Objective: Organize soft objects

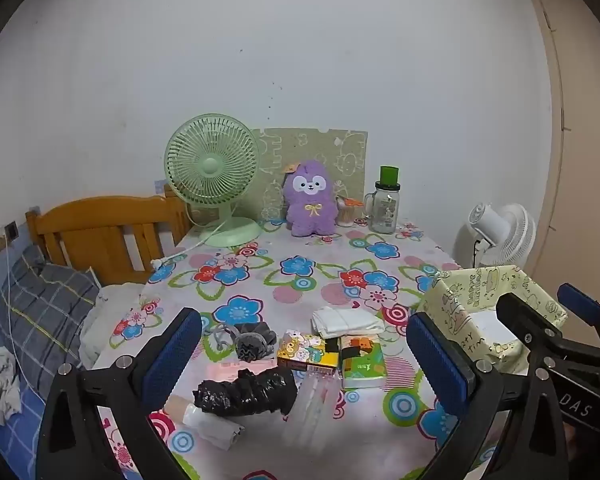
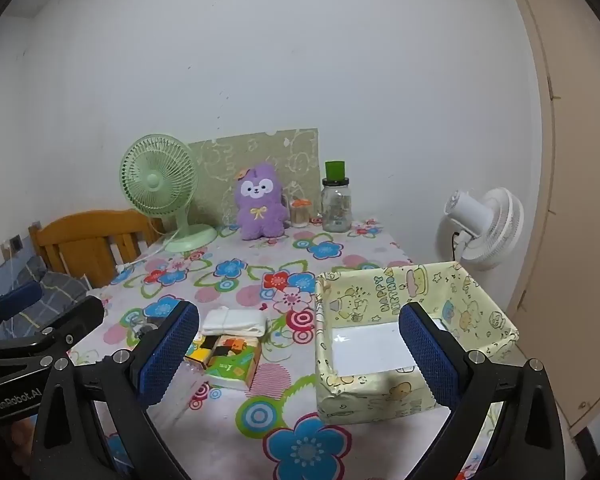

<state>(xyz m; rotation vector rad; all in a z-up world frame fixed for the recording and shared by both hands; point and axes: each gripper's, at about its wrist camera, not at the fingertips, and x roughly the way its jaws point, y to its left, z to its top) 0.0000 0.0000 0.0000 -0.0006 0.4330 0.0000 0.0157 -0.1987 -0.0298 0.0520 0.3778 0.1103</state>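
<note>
Soft objects lie clustered near the front edge of the flower-patterned table (image 1: 300, 248): a folded white cloth (image 1: 346, 321), a grey knitted piece (image 1: 252, 344), a crumpled black bag (image 1: 246, 394), and a green tissue pack (image 1: 362, 364) just beside a cartoon-printed packet (image 1: 306, 354). An open yellow box (image 2: 412, 332) with cartoon wrapping sits toward the table's right edge, holding nothing but its white floor. At the back edge stand a green fan (image 1: 212, 176), a purple plush toy (image 1: 311, 200) and a glass jar (image 1: 386, 208). The left gripper (image 1: 304, 356) hangs over the cluster with its jaws spread wide, gripping nothing; the right gripper (image 2: 298, 346) hangs between the tissue pack and the box, equally wide and empty.
</note>
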